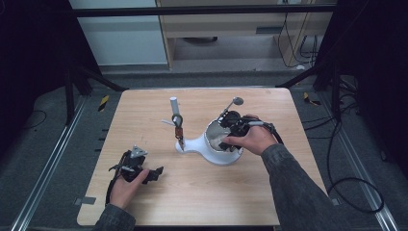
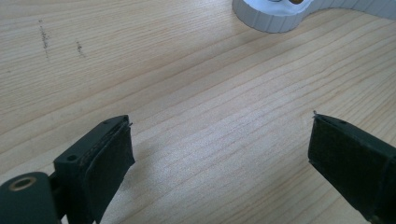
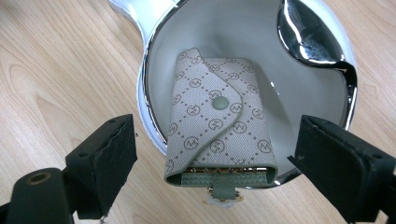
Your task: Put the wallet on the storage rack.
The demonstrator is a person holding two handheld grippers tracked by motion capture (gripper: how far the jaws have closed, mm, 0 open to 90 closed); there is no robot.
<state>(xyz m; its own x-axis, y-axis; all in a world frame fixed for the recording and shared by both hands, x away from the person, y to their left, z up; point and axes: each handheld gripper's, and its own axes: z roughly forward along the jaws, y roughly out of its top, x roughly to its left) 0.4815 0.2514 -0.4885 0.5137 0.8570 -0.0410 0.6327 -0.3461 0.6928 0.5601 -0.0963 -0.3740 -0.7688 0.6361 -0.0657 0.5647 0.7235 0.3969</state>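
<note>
Two hand-held grippers at a wooden table [image 1: 202, 192], both with jaws apart and holding nothing.

At the left, the left gripper [image 1: 155, 173] rests low near the table's front edge in the person's left hand [image 1: 126, 188]; in its own view its jaws stand wide over bare wood. Toward the middle, a white stand [image 1: 182, 144] carries an upright post with small hanging items (too small to identify). Joined to it on the right is a white bowl [image 3: 299, 93] with a chrome rim. The right gripper [image 3: 215, 158] hangs over this bowl, jaws spread either side of a monogram-patterned key pouch [image 3: 219, 121], which lies in the bowl with its lower end propped on the near rim.
</note>
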